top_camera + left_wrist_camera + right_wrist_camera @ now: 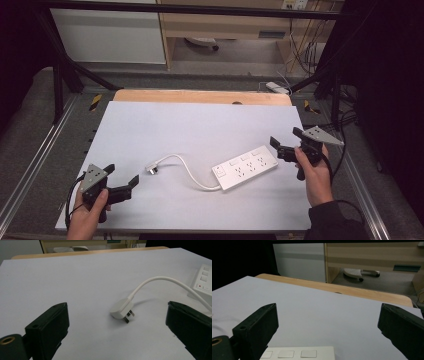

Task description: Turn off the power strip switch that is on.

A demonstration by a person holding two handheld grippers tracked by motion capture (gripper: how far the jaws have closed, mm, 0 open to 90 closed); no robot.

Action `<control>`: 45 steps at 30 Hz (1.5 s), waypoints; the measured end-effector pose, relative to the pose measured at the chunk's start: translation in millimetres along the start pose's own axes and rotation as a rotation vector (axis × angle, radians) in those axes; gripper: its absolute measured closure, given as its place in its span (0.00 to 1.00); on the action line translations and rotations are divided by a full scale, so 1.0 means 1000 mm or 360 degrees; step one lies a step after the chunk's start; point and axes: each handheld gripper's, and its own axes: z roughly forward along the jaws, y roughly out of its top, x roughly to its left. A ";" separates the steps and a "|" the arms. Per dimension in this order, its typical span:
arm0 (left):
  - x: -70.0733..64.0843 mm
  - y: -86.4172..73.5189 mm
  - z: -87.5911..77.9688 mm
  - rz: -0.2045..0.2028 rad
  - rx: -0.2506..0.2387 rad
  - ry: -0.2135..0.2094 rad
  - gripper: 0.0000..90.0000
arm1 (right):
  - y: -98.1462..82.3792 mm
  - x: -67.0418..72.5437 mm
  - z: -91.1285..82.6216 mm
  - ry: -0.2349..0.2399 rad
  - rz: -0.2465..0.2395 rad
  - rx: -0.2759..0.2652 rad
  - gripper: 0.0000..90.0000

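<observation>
A: Plug [121, 309] is lying on its side on the white table [165, 125], prongs pointing towards the near edge, and nothing is touching it. The left gripper [122, 181] is hovering just short of it with its jaws standing wide apart and empty, and in the left gripper view the plug is sitting right between them, a little farther out.

B: Where is the power strip [245, 170] sitting?

A: It is lying flat, right of the middle of the table, angled so that its far end points to the right gripper [285, 141]. The cord [187, 167] is curving from its near end back to the plug. All the sockets are looking empty.

B: Is the right gripper holding the strip?

A: No. Its jaws are spread wide, with nothing between them. In the right gripper view the strip's top face [298, 353] is showing low down, below the jaws rather than in them. In the high view the gripper is sitting just beside the strip's far end, apart from it.

B: So how far along is the work looking?

A: I am judging it as barely begun. The plug and the strip are both lying loose, and neither is being gripped. The likely job is handling the plug or the strip, and all of that is remaining: closing on the plug with the left gripper and steadying the strip with the right.

B: Anything in the way?

A: Nothing is lying between the left gripper and the plug.
</observation>
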 end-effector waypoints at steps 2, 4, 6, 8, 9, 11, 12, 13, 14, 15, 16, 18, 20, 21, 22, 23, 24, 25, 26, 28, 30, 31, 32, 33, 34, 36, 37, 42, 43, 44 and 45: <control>-0.001 0.000 0.000 -0.0003 -0.0004 -0.0001 0.06 | -0.001 -0.001 -0.006 -0.0004 -0.0018 -0.0034 0.03; -0.001 0.000 0.000 -0.0001 -0.0002 0.0000 0.06 | -0.003 -0.002 -0.011 -0.0004 -0.0036 -0.0063 0.03; -0.001 0.000 0.001 -0.0001 0.0001 -0.0002 0.06 | -0.006 -0.003 -0.017 -0.0005 -0.0048 -0.0086 0.03; -0.001 0.000 0.001 -0.0001 0.0001 -0.0004 0.06 | -0.009 -0.003 -0.021 -0.0001 -0.0061 -0.0107 0.03; -0.001 0.000 0.001 -0.0001 0.0001 -0.0005 0.06 | -0.011 -0.003 -0.023 0.0001 -0.0062 -0.0111 0.03; -0.001 0.000 0.001 0.0002 0.0003 -0.0007 0.06 | -0.016 -0.002 -0.027 0.0001 -0.0071 -0.0110 0.03; -0.001 0.000 0.001 0.0006 0.0000 -0.0009 0.06 | -0.018 -0.003 -0.030 0.0001 -0.0075 -0.0107 0.03; -0.001 0.000 0.001 0.0007 -0.0003 -0.0010 0.06 | -0.021 -0.002 -0.032 0.0003 -0.0069 -0.0108 0.02; -0.002 0.000 0.001 0.0005 -0.0006 -0.0010 0.06 | -0.023 -0.002 -0.034 0.0000 -0.0064 -0.0108 0.02; -0.002 0.000 0.001 0.0005 -0.0004 -0.0011 0.06 | -0.025 -0.003 -0.036 -0.0003 -0.0061 -0.0113 0.02; -0.002 0.000 0.001 0.0005 -0.0005 -0.0012 0.06 | -0.027 -0.003 -0.037 -0.0005 -0.0059 -0.0111 0.02; -0.002 0.000 0.001 0.0008 -0.0005 -0.0012 0.06 | -0.032 -0.003 -0.040 -0.0013 -0.0062 -0.0112 0.02; -0.002 0.000 0.000 0.0007 -0.0007 -0.0013 0.06 | -0.036 -0.003 -0.042 -0.0010 -0.0062 -0.0105 0.02; -0.002 0.000 0.000 0.0007 -0.0007 -0.0013 0.06 | -0.038 -0.003 -0.043 -0.0014 -0.0066 -0.0102 0.02; -0.002 0.000 0.000 0.0006 -0.0008 -0.0014 0.06 | -0.039 -0.003 -0.044 -0.0014 -0.0069 -0.0105 0.02; -0.002 0.000 0.000 0.0007 -0.0009 -0.0014 0.06 | -0.041 -0.003 -0.045 -0.0018 -0.0079 -0.0105 0.02; -0.002 0.000 0.001 0.0008 -0.0010 -0.0016 0.06 | -0.042 -0.003 -0.046 -0.0017 -0.0074 -0.0104 0.02; -0.003 0.000 0.001 0.0007 -0.0010 -0.0018 0.06 | -0.044 -0.003 -0.047 -0.0015 -0.0080 -0.0102 0.02; -0.003 0.000 0.001 0.0008 -0.0011 -0.0020 0.06 | -0.046 -0.002 -0.048 -0.0016 -0.0084 -0.0097 0.02; -0.004 0.000 0.000 0.0011 -0.0011 -0.0025 0.06 | -0.050 -0.001 -0.049 -0.0006 -0.0088 -0.0085 0.02; -0.004 0.000 0.000 0.0016 -0.0013 -0.0025 0.06 | -0.054 0.001 -0.049 0.0009 -0.0090 -0.0074 0.02; -0.004 0.000 0.001 0.0013 -0.0013 -0.0027 0.06 | -0.056 0.001 -0.049 0.0017 -0.0099 -0.0067 0.02; -0.004 0.000 0.001 0.0013 -0.0012 -0.0027 0.06 | -0.059 0.002 -0.049 0.0026 -0.0099 -0.0061 0.02; -0.004 0.000 0.001 0.0014 -0.0011 -0.0027 0.06 | -0.062 0.003 -0.049 0.0034 -0.0093 -0.0048 0.02; -0.004 0.000 0.000 0.0014 -0.0010 -0.0027 0.06 | -0.064 0.004 -0.048 0.0047 -0.0099 -0.0037 0.02; -0.004 0.000 0.000 0.0014 -0.0010 -0.0028 0.06 | -0.070 0.005 -0.047 0.0060 -0.0098 -0.0019 0.02; -0.004 0.000 0.000 0.0015 -0.0010 -0.0028 0.06 | -0.073 0.006 -0.046 0.0070 -0.0095 -0.0010 0.02; -0.005 0.000 0.000 0.0020 -0.0013 -0.0036 0.06 | -0.083 0.011 -0.039 0.0117 -0.0080 0.0044 0.02; -0.005 0.001 0.000 0.0019 -0.0015 -0.0036 0.06 | -0.085 0.013 -0.037 0.0132 -0.0079 0.0058 0.02; -0.006 0.001 0.000 0.0019 -0.0016 -0.0036 0.06 | -0.088 0.016 -0.035 0.0150 -0.0079 0.0080 0.02; -0.006 0.001 0.000 0.0019 -0.0015 -0.0036 0.06 | -0.090 0.019 -0.033 0.0177 -0.0091 0.0106 0.02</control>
